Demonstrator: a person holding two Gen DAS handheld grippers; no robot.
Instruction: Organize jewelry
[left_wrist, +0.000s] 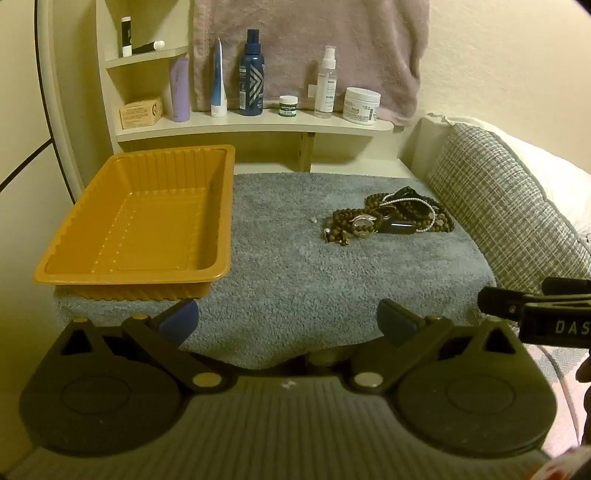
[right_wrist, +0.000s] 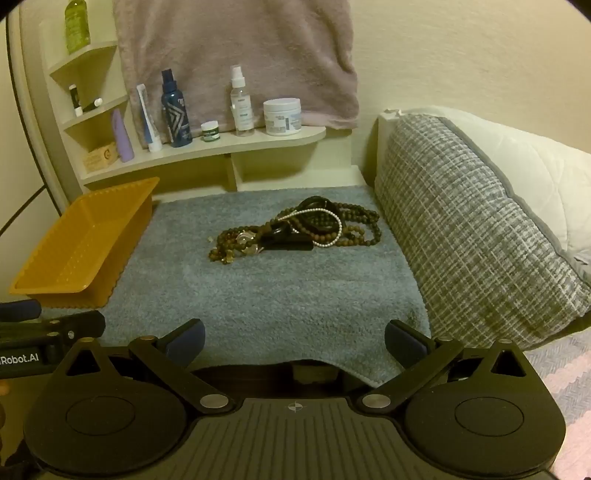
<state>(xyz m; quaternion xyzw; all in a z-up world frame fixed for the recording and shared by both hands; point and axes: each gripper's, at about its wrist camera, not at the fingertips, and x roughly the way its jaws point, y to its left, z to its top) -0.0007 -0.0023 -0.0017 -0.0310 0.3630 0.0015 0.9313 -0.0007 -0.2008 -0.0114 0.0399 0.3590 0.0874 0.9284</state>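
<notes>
Left claw: your left gripper (left_wrist: 287, 320) is spread wide, nothing between its fingers, hanging over the near edge of the grey towel (left_wrist: 295, 266).
Right claw: your right gripper (right_wrist: 294, 341) is likewise released and empty, beside the left one.
Jewelry: tangled jewelry pile (right_wrist: 295, 229) of brown bead strands, a pearl strand and dark pieces lies well ahead of the right claw, ahead and right of the left.
Tray: orange tray (left_wrist: 122, 273) sits ahead-left of the left claw, with nothing visible inside.
Done: nothing sorted, as far as shows.
Left: whole pile, likely piece by piece into the tray.
</notes>
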